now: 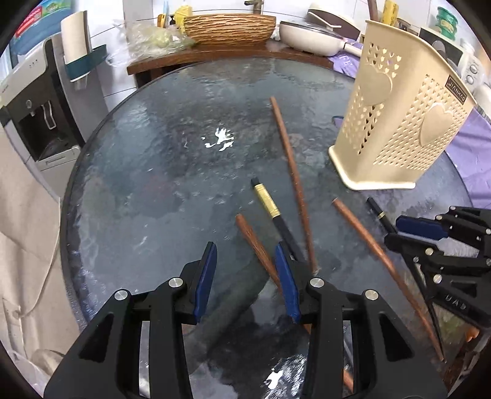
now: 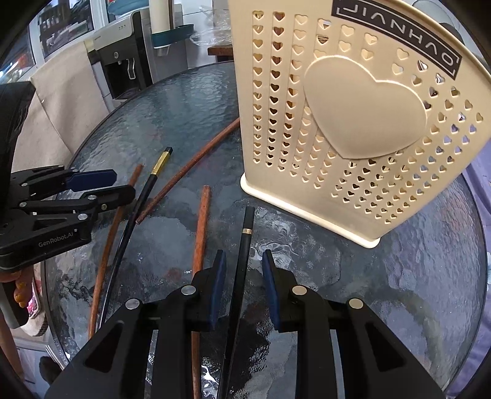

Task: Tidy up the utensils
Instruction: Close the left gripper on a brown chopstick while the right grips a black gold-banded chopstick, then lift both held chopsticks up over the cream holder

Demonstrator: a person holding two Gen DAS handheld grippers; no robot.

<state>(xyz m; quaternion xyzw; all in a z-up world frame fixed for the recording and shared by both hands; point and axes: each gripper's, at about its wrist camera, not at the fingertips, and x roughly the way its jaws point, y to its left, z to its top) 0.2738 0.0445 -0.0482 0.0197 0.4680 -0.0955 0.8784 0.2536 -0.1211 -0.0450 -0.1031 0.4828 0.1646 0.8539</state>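
Note:
Several chopsticks lie scattered on the round glass table [image 1: 159,190]. In the right wrist view my right gripper [image 2: 243,255] is open, with a black chopstick with a thin gold band [image 2: 246,236] lying between its pads, a gap on each side. A brown chopstick [image 2: 201,227] lies just left of it. My left gripper [image 1: 244,247] is open over bare glass; a brown chopstick [image 1: 253,239] runs under its right finger, beside a black chopstick with a gold wrap [image 1: 267,199] and a long brown one [image 1: 291,172]. The cream heart-pierced holder [image 1: 399,122] [image 2: 353,122] stands upright at the right.
The right gripper [image 1: 394,230] shows at the right edge, the left gripper [image 2: 122,184] at the left with a hand [image 2: 21,291] below it. Behind the table are a water dispenser [image 1: 40,122], a wicker basket [image 1: 228,27] and a pan [image 1: 310,36]. A purple cloth [image 1: 472,153] lies on the right.

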